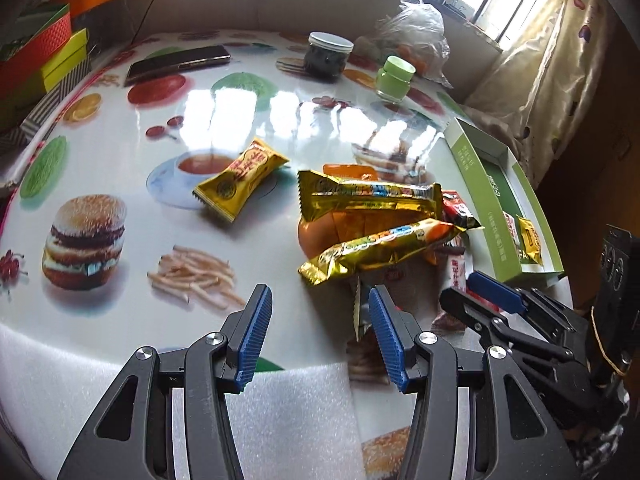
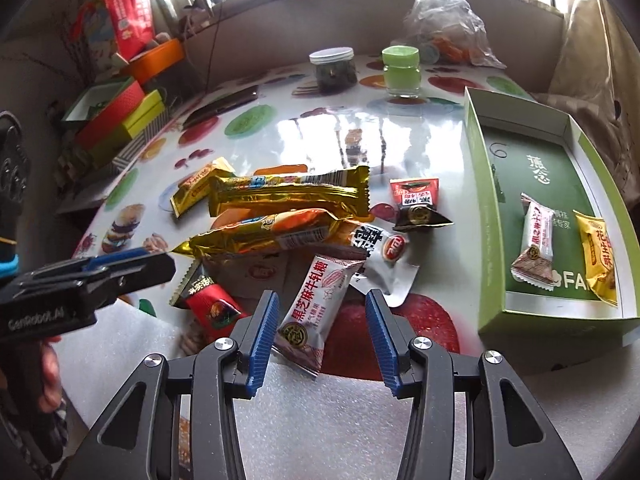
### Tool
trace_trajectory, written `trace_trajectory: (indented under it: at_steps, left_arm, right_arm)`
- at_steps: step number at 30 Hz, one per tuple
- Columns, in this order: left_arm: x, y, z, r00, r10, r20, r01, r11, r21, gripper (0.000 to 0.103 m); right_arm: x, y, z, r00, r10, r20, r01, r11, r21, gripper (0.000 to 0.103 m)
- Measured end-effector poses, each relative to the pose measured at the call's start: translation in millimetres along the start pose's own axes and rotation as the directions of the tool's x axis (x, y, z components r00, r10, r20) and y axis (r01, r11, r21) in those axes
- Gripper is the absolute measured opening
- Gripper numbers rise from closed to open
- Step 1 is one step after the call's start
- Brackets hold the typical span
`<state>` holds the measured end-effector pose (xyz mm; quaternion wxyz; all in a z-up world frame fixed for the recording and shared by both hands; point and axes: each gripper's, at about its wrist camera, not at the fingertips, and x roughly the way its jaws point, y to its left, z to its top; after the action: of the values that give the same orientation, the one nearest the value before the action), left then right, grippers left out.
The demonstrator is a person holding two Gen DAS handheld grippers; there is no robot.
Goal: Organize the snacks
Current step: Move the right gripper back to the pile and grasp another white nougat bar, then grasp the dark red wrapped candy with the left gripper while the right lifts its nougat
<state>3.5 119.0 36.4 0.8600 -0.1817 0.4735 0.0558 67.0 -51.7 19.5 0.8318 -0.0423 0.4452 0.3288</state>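
Observation:
A pile of snack packets lies mid-table, with two long gold bars (image 1: 368,196) (image 2: 288,192) on top. A yellow packet (image 1: 240,176) lies apart to the left. My left gripper (image 1: 320,300) hovers open over bare tablecloth just in front of the pile, with nothing between its fingers. My right gripper (image 2: 322,304) is open above a white nougat packet (image 2: 312,304), which lies on the table in the gap; the pads do not press on it. At the right, the open green box (image 2: 484,220) holds a white packet (image 2: 536,236) and a yellow one (image 2: 598,256).
A dark jar with a white lid (image 2: 332,68), a green jar (image 2: 400,72) and a plastic bag (image 2: 444,20) stand at the back. A phone (image 1: 176,62) lies back left, beside stacked coloured boxes (image 2: 120,120). White foam sheet (image 2: 280,400) covers the near edge.

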Motion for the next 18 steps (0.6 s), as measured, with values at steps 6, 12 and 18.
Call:
trace_trajectory:
  at_steps: [6, 12, 18]
  left_arm:
    - [11, -5, -8, 0.998, -0.04, -0.054, 0.038, 0.999, -0.035, 0.052]
    - [13, -13, -9, 0.995, -0.066, -0.072, 0.063, 0.997, -0.051, 0.052]
    - [15, -24, -12, 0.991, -0.108, -0.085, 0.105, 0.994, -0.04, 0.052]
  right_arm:
    - [5, -3, -1, 1.0, -0.005, -0.002, 0.005, 1.0, 0.02, 0.03]
    - [0, -7, -3, 0.999, -0.03, 0.018, 0.029, 0.999, 0.019, 0.021]
    - [-6, -15, -5, 0.998, -0.041, 0.043, 0.039, 0.998, 0.04, 0.02]
